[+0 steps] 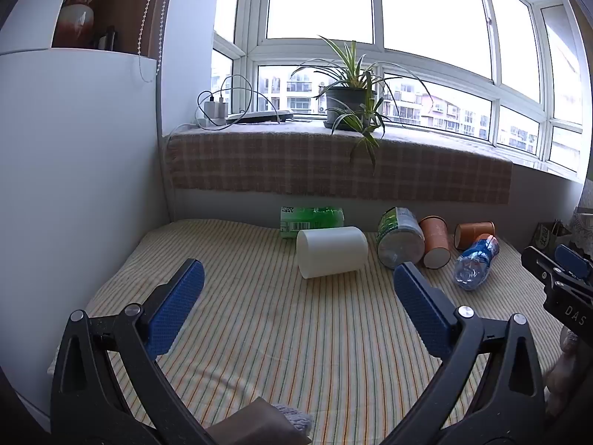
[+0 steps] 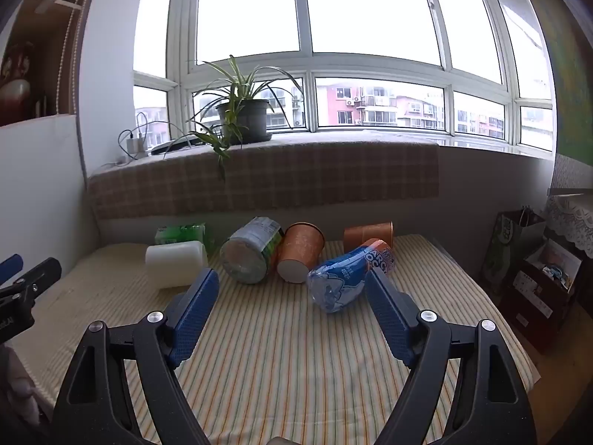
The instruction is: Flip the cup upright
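White cup (image 1: 331, 251) on side; left tongs (image 1: 298, 283), right tongs (image 2: 291, 293) wide, seemingly touching nothing.

Both wrist views look low across the striped table (image 1: 259, 333) toward the window (image 2: 370, 11), sharing the toppled containers; left view sits further left.

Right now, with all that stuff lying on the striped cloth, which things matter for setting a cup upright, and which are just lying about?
For the job:
- white cup, on its side
- two orange cups, also tipped over
- left gripper and right gripper, both open

Just lying about:
- blue bottle
- green-labelled jar
- green pack
- potted plant
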Demonstrator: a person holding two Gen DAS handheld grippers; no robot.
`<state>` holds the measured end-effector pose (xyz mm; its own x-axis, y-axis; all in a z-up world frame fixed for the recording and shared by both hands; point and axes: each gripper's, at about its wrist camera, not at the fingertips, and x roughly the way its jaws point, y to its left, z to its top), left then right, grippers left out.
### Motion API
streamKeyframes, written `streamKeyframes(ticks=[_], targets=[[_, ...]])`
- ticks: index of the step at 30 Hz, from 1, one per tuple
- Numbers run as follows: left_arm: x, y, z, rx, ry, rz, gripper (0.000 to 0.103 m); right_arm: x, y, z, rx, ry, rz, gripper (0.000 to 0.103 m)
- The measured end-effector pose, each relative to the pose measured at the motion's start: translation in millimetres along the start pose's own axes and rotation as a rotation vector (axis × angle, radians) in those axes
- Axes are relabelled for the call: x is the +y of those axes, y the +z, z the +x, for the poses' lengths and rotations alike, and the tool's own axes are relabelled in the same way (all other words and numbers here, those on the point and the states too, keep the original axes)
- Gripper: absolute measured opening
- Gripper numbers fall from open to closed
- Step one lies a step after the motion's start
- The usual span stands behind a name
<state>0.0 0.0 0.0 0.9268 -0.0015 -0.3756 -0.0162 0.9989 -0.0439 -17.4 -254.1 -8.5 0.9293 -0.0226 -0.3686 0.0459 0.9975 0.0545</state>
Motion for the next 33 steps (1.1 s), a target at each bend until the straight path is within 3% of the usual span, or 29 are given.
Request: streamKeyframes(ticks=[33], targets=[[1.5, 0.0, 4.2, 0.001, 0.010, -0.006, 0.103, 2.5, 0.5, 0.9, 0.000, 0.024, 0.010, 0.081]])
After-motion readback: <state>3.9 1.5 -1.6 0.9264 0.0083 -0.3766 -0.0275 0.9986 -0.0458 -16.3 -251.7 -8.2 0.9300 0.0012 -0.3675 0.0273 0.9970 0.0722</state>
